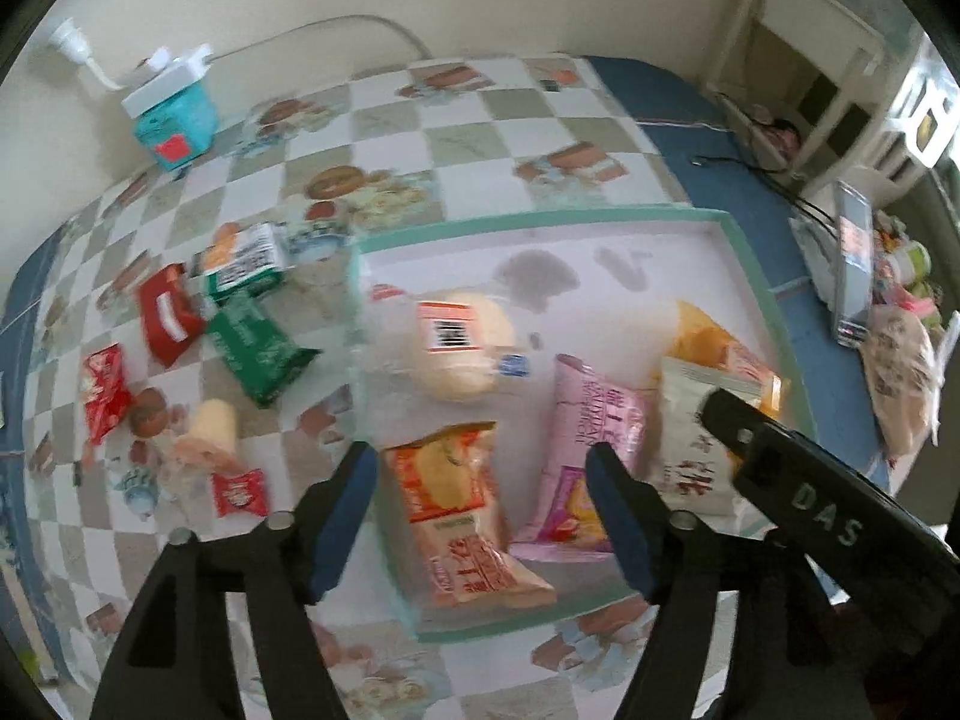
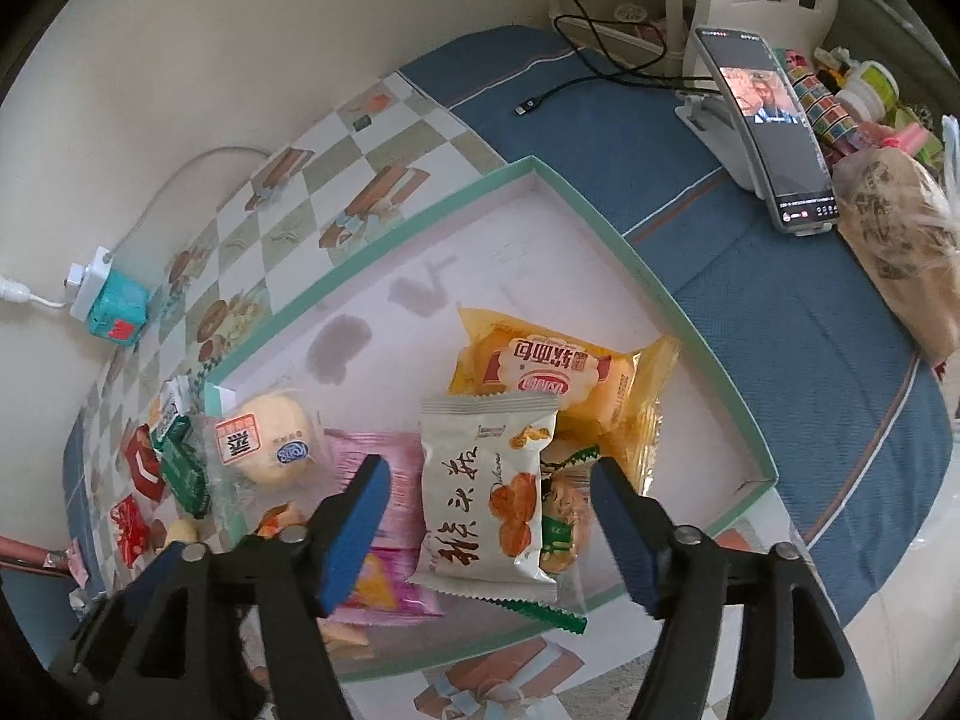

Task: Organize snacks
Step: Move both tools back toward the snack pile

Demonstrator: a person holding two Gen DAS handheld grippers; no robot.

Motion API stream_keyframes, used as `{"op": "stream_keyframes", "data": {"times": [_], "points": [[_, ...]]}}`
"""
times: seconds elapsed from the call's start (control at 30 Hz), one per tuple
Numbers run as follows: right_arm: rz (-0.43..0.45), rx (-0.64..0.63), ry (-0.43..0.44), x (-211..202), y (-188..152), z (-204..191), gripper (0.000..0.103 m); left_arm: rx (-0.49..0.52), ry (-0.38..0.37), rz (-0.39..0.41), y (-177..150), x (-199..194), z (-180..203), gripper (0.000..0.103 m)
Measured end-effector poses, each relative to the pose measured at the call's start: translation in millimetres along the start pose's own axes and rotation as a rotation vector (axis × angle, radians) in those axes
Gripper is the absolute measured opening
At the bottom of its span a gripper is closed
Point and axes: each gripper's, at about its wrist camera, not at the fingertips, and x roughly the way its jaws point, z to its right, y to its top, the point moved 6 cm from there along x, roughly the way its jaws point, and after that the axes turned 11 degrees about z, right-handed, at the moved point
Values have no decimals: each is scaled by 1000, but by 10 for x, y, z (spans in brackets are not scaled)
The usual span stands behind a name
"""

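Observation:
A shallow tray with a green rim (image 1: 540, 222) (image 2: 420, 234) holds several snacks. My left gripper (image 1: 480, 456) is open, and an orange packet (image 1: 456, 510) lies in the tray between its fingers, untouched by the pads. My right gripper (image 2: 489, 465) is open over a white packet (image 2: 486, 486) (image 1: 696, 438), which rests on a green-edged packet (image 2: 564, 516). Also in the tray are a pink packet (image 1: 594, 414), a yellow bread packet (image 2: 558, 372) and a wrapped round bun (image 1: 462, 342). Loose on the tablecloth to the left lie green packets (image 1: 258, 348), red packets (image 1: 168, 312) and a small roll (image 1: 210, 426).
A phone on a stand (image 2: 768, 120) and a black cable (image 2: 576, 84) sit on the blue cloth to the right, beside a brown bag (image 2: 900, 252). A teal box with a plug (image 1: 174, 114) stands against the wall at the back left.

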Motion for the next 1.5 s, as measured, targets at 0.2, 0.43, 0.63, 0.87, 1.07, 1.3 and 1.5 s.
{"op": "stream_keyframes", "data": {"times": [0.2,0.43,0.63,0.87,1.07,1.3,1.5], "points": [[14,-35,-6,-13,-2,-81,103,-98,134,-14,38,-32,-491,93],[9,-92,6,-17,-69,-304,103,-275,236,-19,0,-99,-1222,95],[20,-140,24,-86,-134,-588,103,-404,332,7,-71,-299,-1886,95],[33,-199,72,-165,-260,-1049,103,-510,414,36,-213,-559,-2540,95],[21,-266,111,-164,-460,-1474,103,-601,464,59,-368,-757,-3057,95],[11,-349,147,-162,-728,-1943,103,-688,478,39,-614,-770,-3484,95],[-21,-412,179,-22,-993,-2240,103,-675,473,-38,-780,-488,-3585,95]]}}
